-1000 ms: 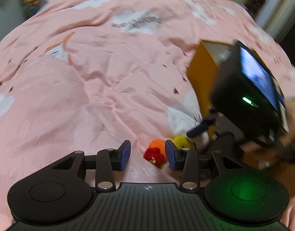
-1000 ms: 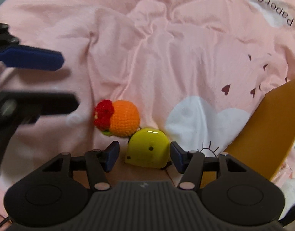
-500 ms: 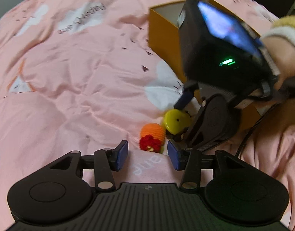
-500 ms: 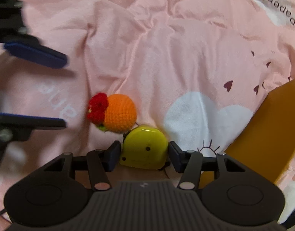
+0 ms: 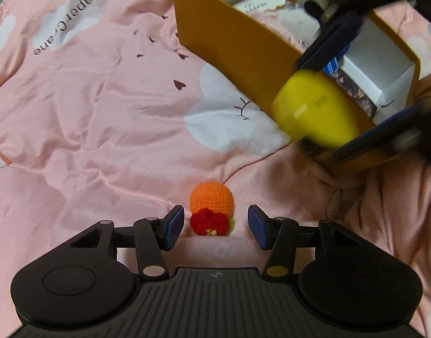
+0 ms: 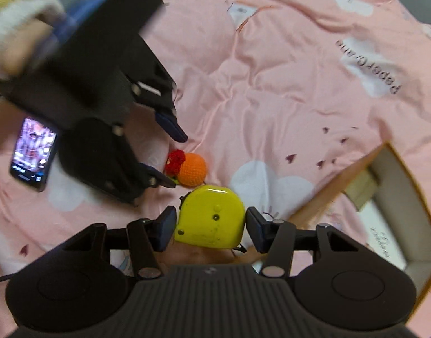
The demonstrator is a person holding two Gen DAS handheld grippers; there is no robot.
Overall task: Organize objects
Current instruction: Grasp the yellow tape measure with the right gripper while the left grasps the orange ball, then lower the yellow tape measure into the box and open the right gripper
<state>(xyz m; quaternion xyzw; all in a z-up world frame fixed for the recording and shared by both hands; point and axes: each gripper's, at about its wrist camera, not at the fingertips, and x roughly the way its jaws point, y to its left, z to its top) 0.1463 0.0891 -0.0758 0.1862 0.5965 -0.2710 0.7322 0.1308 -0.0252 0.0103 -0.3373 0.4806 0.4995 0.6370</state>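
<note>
My right gripper [image 6: 211, 225] is shut on a yellow tape measure [image 6: 211, 217], lifted off the pink quilt; the left wrist view shows the tape measure [image 5: 314, 112] blurred beside the orange box [image 5: 232, 45]. An orange crocheted ball with a red flower [image 5: 212, 211] lies on the quilt. My left gripper [image 5: 215, 226] points down over it, jaws opening, blue pads on either side of the flower and apart from it. In the right wrist view the crocheted ball [image 6: 190, 169] sits between the left gripper's fingers [image 6: 170, 125].
The open orange box [image 6: 384, 197] holds a white carton [image 5: 376, 70] and papers. A phone [image 6: 32, 155] with a lit screen lies on the pink quilt [image 5: 88, 112] at the left. A sleeve and hand [image 6: 15, 33] hold the left gripper.
The right gripper closed on the yellow tape measure and lifted it toward the box. The left gripper came down over the crocheted ball, rolled, and its jaws widened.
</note>
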